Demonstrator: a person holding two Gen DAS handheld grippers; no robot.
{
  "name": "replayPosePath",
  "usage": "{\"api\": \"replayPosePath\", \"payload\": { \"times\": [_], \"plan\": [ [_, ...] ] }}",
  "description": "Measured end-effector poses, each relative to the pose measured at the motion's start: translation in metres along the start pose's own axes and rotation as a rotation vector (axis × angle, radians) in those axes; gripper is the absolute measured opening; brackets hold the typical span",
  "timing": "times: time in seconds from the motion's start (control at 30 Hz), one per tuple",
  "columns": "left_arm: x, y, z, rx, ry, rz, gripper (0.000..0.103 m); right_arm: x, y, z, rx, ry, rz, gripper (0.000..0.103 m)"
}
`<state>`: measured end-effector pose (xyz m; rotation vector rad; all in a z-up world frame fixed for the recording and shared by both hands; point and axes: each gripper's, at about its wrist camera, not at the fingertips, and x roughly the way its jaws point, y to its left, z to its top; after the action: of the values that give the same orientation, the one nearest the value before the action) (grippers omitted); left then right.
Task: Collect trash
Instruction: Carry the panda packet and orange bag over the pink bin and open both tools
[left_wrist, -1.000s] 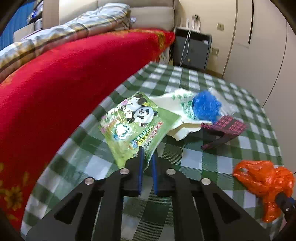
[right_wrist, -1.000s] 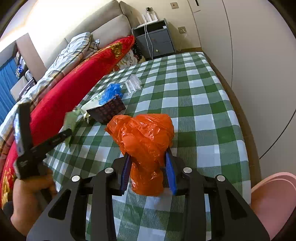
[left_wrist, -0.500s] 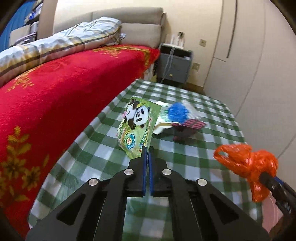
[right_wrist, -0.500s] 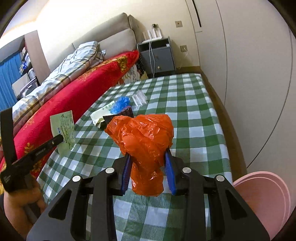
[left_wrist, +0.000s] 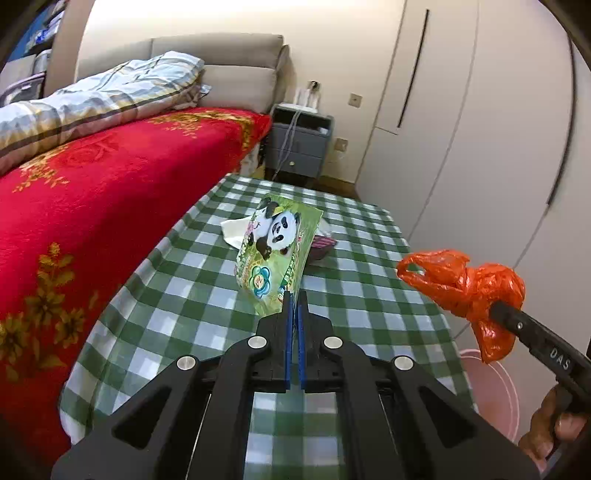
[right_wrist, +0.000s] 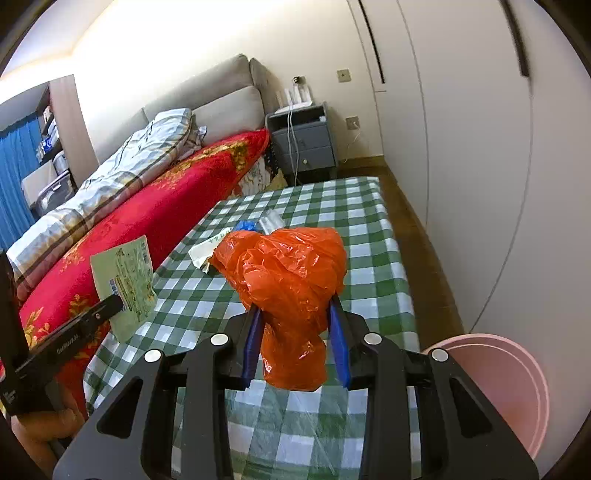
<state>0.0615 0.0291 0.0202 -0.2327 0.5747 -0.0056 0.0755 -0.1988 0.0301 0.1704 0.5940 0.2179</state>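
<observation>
Both hand-held grippers have risen off the table, left (left_wrist: 294, 295) clamping panda packet (left_wrist: 279, 243), right (right_wrist: 295, 314) gripping orange bag (right_wrist: 291, 273).

pink bin (right_wrist: 517, 373) cut off at the frame edge right of the right gripper (right_wrist: 295, 332) | orange bag (right_wrist: 291, 280) hides most of the table trash past it | wrapper (right_wrist: 123, 280) print too tiny to read

You can read "DAS" in pale letters on the arm of the right gripper (left_wrist: 491, 308), and what may be "DarwinAI" along the left gripper (right_wrist: 117, 301); the print on the panda packet (left_wrist: 279, 245) is too small to read
</observation>
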Motion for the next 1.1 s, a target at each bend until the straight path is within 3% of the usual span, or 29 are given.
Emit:
{"api": "replayPosePath", "payload": {
  "times": [0.33,0.87,1.1],
  "plan": [
    [-0.017,-0.017,-0.016,0.031,0.009,-0.071,0.002,-0.037,-0.013,-0.003,0.011,-0.028,-0.065,0.033],
    [-0.025,-0.042,-0.026,0.08,0.004,-0.134,0.002,-0.087,-0.035,-0.004,0.041,-0.094,-0.127,0.033],
    [-0.025,-0.054,-0.032,0.1,0.008,-0.159,0.002,-0.106,-0.052,-0.005,0.07,-0.133,-0.192,0.033]
  ]
}}
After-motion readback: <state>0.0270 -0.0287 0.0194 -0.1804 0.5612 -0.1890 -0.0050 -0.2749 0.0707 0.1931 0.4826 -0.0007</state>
